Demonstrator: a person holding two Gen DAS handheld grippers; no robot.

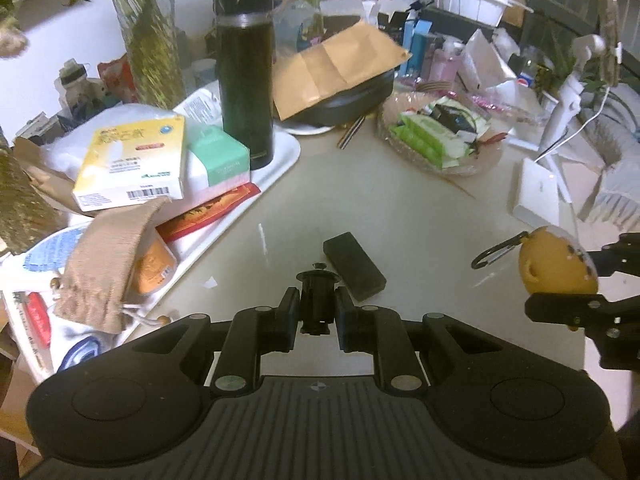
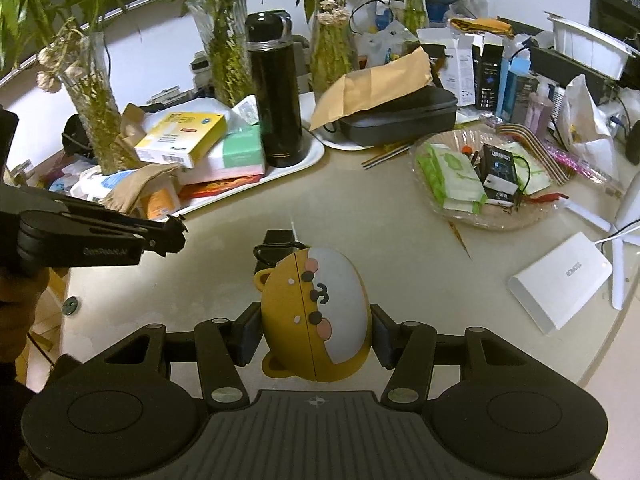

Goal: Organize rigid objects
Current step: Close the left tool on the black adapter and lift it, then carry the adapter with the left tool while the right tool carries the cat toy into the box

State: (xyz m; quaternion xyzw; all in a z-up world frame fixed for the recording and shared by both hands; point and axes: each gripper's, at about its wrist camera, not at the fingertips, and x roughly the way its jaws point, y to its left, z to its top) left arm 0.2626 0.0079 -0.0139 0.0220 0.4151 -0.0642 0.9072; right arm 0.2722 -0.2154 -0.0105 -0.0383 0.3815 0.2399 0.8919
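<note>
The surface [image 1: 400, 200] is big, pale and shiny, w/ lots of stuff at the top and left of both views. A long white tray [image 2: 312, 152] sits upper left. On it stands a tall black flask [image 2: 276, 92], plus a yellow box [image 2: 184, 136] on a green box [image 2: 240, 152], and a tan pouch [image 1: 108, 260] at the near end. Behind are glass vases [image 2: 220, 40] w/ green stems. Top middle is a black case [image 2: 400, 120] under a brown envelope [image 2: 372, 84]. To the right sits a clear bowl [image 2: 488, 216] of packets, and lower right a white box [image 2: 560, 280].

The bear case [image 2: 316, 316] is in the right gripper [image 2: 316, 332], lower middle of the right view, up off the surface. The pads squeeze both its sides. It looks hard, smooth and light, so it may slip; holding it at the wide middle seems best. A clip [image 1: 496, 250] hangs off its end and could swing and snag.

A small black block [image 1: 354, 266] lies flat on the surface, mid frame in the left view. It looks stiff and easy to pinch by its long sides.

The left gripper [image 1: 316, 312] is shut tight on a little black peg [image 1: 318, 296]. It's small, prob light and hard.

The tray is packed, so there's not much room there. The flask is tall and could tip if bumped.
</note>
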